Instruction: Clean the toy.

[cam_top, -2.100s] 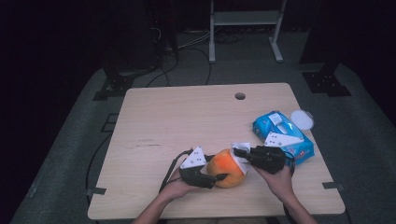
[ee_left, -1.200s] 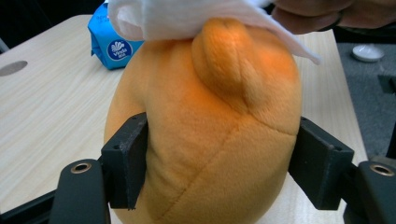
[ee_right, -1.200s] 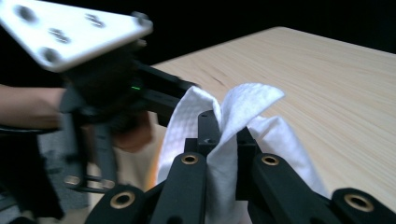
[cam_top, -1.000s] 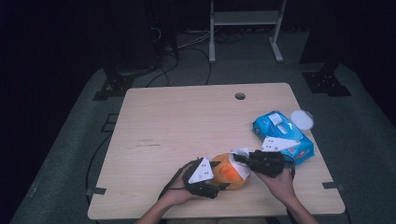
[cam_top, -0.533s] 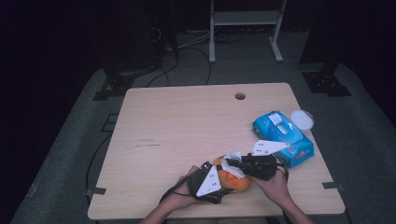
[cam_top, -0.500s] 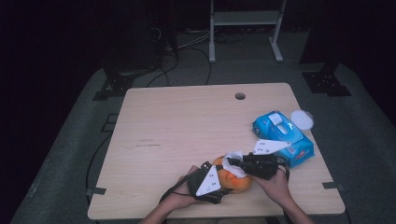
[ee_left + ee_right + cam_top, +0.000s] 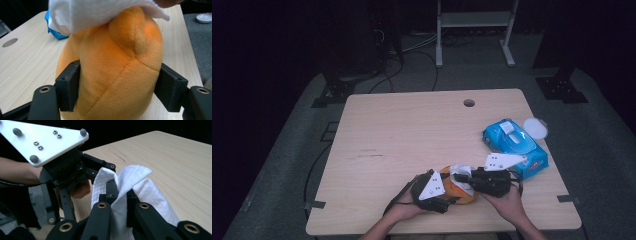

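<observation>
Left gripper view: the left gripper [image 7: 117,92] clamps an orange plush toy [image 7: 112,75] between its jaws. Against the toy's top, the right gripper [image 7: 117,195] pinches a white wipe [image 7: 130,187]. Beyond the toy lies a blue wipes pack [image 7: 514,147] on the table [image 7: 412,130].

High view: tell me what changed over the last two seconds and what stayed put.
The left gripper and the orange plush toy it clamps shifted right and toward the table's near edge. The right gripper, shut on a white wipe, moved left over the toy, and the wipe now lies on top of it. The blue wipes pack, the white lid beside it and the table stayed where they were.
</observation>
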`<state>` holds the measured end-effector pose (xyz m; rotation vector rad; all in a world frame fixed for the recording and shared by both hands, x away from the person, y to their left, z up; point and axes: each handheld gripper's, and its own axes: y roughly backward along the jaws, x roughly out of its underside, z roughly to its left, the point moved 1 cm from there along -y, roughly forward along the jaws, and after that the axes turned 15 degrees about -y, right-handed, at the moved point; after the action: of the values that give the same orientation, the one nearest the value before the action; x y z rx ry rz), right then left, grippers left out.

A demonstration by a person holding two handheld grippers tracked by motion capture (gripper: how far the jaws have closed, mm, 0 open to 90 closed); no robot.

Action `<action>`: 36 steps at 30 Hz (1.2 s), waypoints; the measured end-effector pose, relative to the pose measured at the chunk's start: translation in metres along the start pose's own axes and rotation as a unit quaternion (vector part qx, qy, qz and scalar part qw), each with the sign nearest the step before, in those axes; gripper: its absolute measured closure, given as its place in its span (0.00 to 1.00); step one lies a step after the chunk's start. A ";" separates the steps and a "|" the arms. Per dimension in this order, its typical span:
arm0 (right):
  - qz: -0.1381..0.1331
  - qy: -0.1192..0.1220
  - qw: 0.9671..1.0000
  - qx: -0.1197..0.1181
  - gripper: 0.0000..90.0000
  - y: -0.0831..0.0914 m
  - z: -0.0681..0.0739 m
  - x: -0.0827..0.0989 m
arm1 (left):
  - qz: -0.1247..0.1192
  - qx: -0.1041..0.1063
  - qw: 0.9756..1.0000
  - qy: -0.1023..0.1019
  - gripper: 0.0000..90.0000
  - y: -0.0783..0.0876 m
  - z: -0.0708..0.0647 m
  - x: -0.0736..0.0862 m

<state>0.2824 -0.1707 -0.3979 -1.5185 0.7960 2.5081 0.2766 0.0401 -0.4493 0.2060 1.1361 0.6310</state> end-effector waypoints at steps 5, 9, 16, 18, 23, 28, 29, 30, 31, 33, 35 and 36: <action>0.001 -0.016 1.000 0.019 0.96 -0.001 -0.018 0.002 | 0.000 -0.002 1.000 -0.001 0.34 0.001 0.000 0.001; -0.005 -0.042 0.999 0.029 0.96 0.005 -0.033 0.004 | -0.001 -0.002 1.000 -0.004 0.34 0.001 -0.001 0.001; 0.000 -0.034 0.999 0.042 0.96 0.007 -0.032 0.005 | 0.000 0.002 1.000 -0.007 0.34 0.002 0.000 0.002; -0.003 -0.041 0.998 0.049 0.96 0.009 -0.036 0.006 | -0.001 0.002 1.000 -0.002 0.34 0.004 0.001 0.004; -0.007 -0.066 0.995 0.071 0.96 0.016 -0.050 0.009 | -0.008 0.003 1.000 0.014 0.34 0.007 0.004 0.010; -0.015 -0.060 0.996 0.058 0.96 0.012 -0.042 0.006 | -0.008 0.006 1.000 0.004 0.34 0.005 0.003 0.008; -0.015 -0.060 0.996 0.058 0.96 0.012 -0.042 0.006 | -0.008 0.006 1.000 0.004 0.34 0.005 0.003 0.008; -0.015 -0.057 0.997 0.052 0.96 0.009 -0.038 0.005 | -0.008 0.006 1.000 0.000 0.34 0.005 0.002 0.008; -0.014 -0.052 0.997 0.049 0.96 0.005 -0.035 0.004 | -0.007 0.007 1.000 -0.001 0.34 0.005 0.002 0.008; -0.013 -0.051 0.998 0.047 0.96 0.002 -0.034 0.002 | -0.005 0.009 1.000 -0.004 0.33 0.006 0.003 0.008; -0.013 -0.061 0.997 0.046 0.96 0.001 -0.042 0.003 | -0.002 0.011 1.000 0.001 0.35 0.007 0.004 0.009; -0.013 -0.061 0.997 0.046 0.96 0.001 -0.042 0.003 | -0.001 0.014 1.000 0.006 0.35 0.008 0.005 0.010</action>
<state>0.3141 -0.1919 -0.4154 -1.3242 0.8554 2.4803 0.2810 0.0527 -0.4515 0.2242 1.1559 0.6151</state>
